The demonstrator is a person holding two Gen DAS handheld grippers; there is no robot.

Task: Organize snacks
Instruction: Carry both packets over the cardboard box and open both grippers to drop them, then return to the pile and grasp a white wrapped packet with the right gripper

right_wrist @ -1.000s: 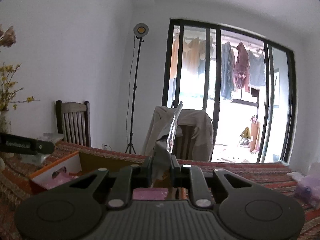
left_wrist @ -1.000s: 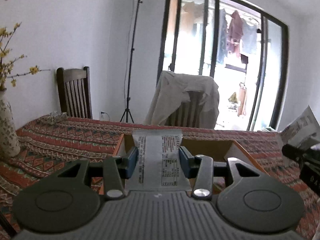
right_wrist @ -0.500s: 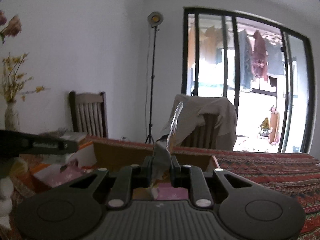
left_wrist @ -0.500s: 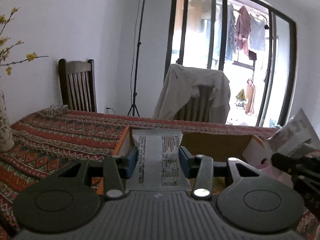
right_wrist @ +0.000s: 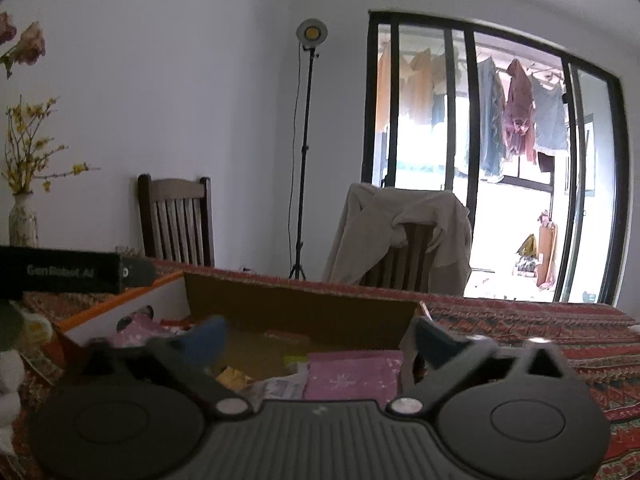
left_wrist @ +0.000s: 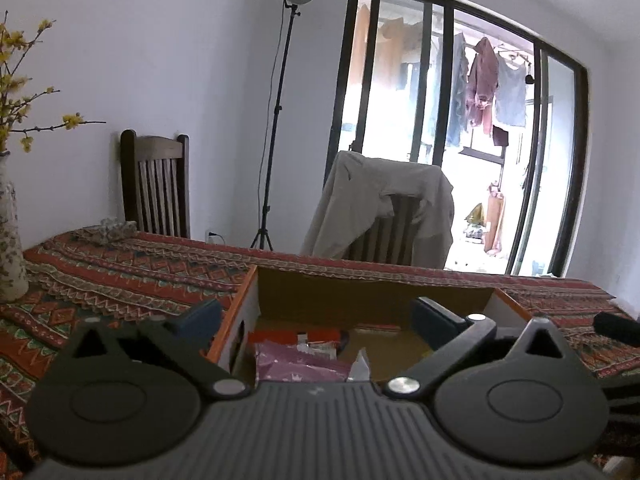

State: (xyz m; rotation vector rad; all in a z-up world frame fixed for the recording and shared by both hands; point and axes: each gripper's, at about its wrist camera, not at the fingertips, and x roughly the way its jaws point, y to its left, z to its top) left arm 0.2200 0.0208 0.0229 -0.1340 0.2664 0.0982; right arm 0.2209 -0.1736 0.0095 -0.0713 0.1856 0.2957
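Observation:
An open cardboard box (left_wrist: pixel 360 296) with an orange-edged white side wall stands on the patterned tablecloth. Inside lie a purple packet (left_wrist: pixel 296 364), a red packet (left_wrist: pixel 292 338) and the corner of a white packet (left_wrist: pixel 362 364). My left gripper (left_wrist: pixel 316 314) hovers over the box's near left part, jaws opening wide, nothing between them. In the right wrist view the box (right_wrist: pixel 300 308) holds a pink packet (right_wrist: pixel 352 376), a grey-white packet (right_wrist: pixel 284 386) and a yellow snack (right_wrist: pixel 232 376). My right gripper (right_wrist: pixel 320 336) hangs over them, jaws opening, holding nothing.
A flowered vase (left_wrist: pixel 10 248) with yellow twigs stands at the table's left. Behind the table are a dark wooden chair (left_wrist: pixel 156 188), a chair draped with a beige jacket (left_wrist: pixel 384 208), a lamp stand (left_wrist: pixel 276 120) and glass doors. The left gripper's black body (right_wrist: pixel 72 270) juts in beside the box.
Both grippers have opened. The left let go of the white printed packet and the right let go of the thin silvery packet; neither is between the fingers now. Both hands sank slightly.

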